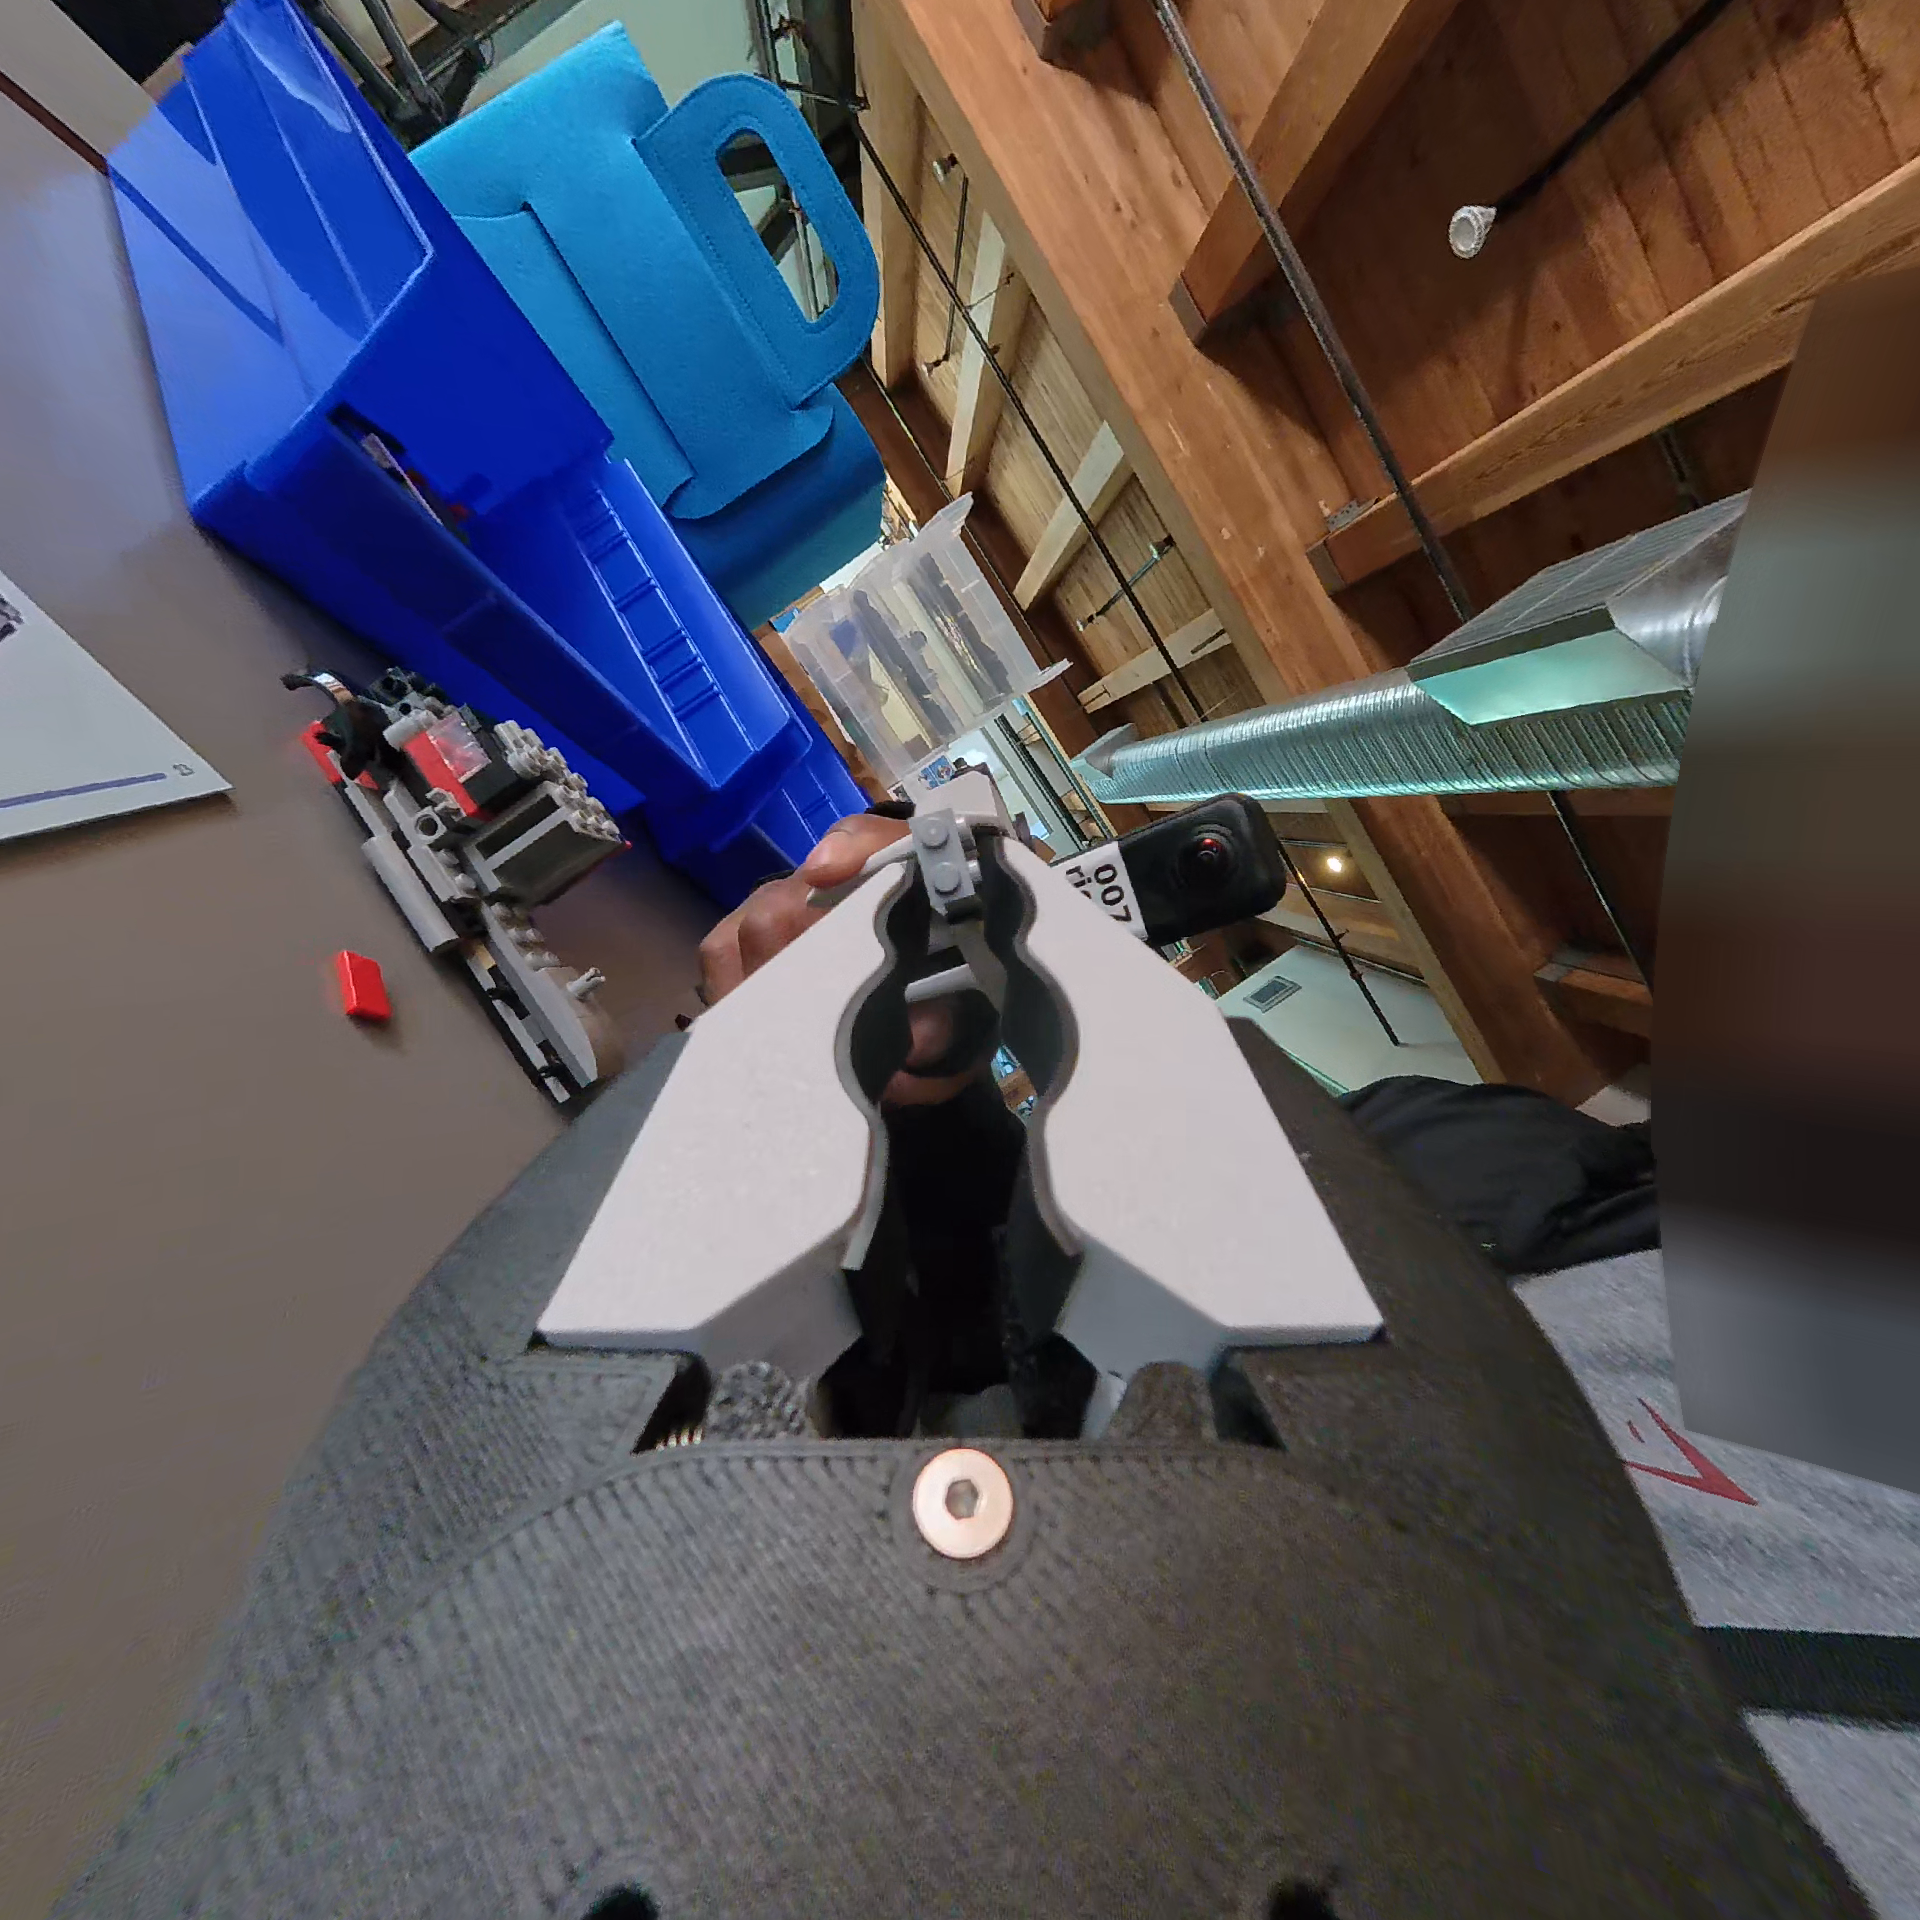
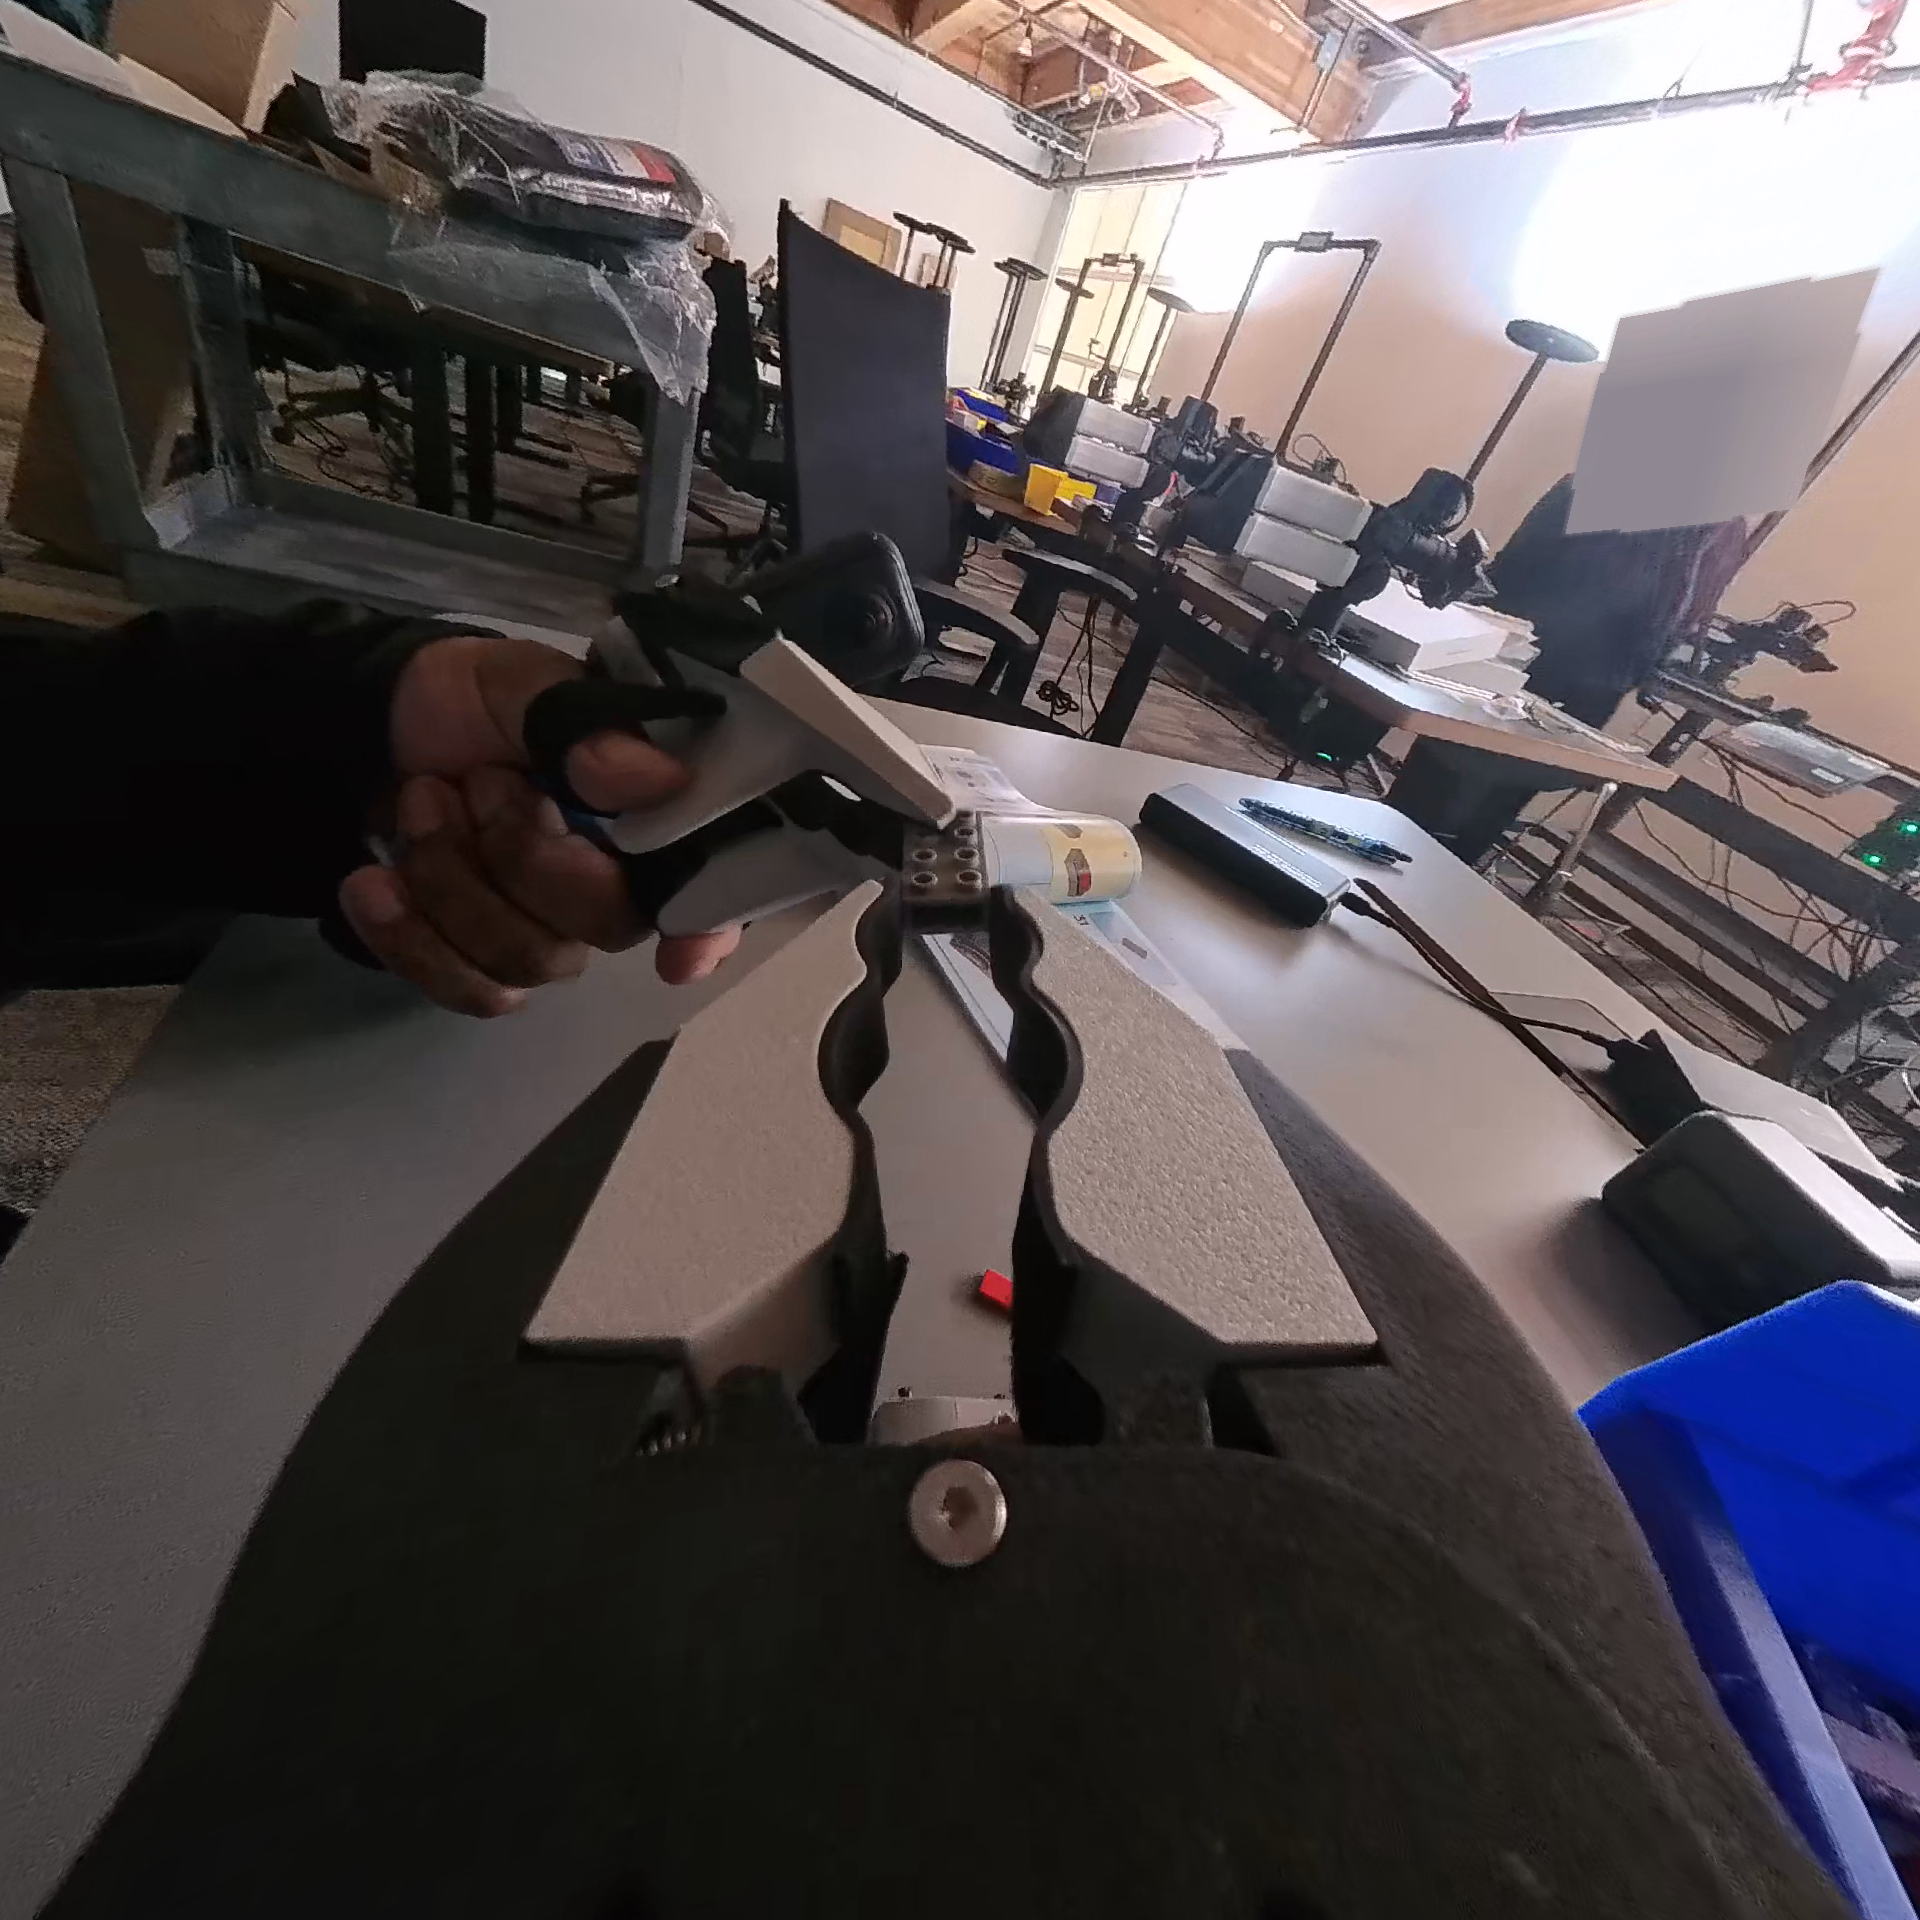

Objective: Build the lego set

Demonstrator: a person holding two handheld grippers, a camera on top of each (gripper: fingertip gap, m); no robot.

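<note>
My left gripper [image 1: 953, 883] is shut on a small grey lego assembly [image 1: 948, 847], held up above the table. My right gripper [image 2: 940, 902] is shut on the same grey piece [image 2: 943, 868], whose underside faces that camera. The two grippers meet tip to tip. In the right wrist view the left gripper [image 2: 920, 847] comes in from the left, held by a hand [image 2: 488, 810]. A partly built grey, black and red lego model [image 1: 478, 821] lies on the brown table [image 1: 208, 1143]. A loose red tile [image 1: 362, 982] lies beside it and also shows in the right wrist view [image 2: 994, 1288].
Blue bins [image 1: 416, 416] and a blue felt bag [image 1: 675, 291] stand behind the model. An instruction booklet [image 1: 83, 727] lies at left. In the right wrist view a black power bank [image 2: 1242, 852], a dark box [image 2: 1745, 1216] and a blue bin [image 2: 1787, 1507] sit at right. Both grippers' tips are close together, under 4 cm apart. From either gripper's tips it is about 12 cm to the loose red tile [image 1: 362, 982].
</note>
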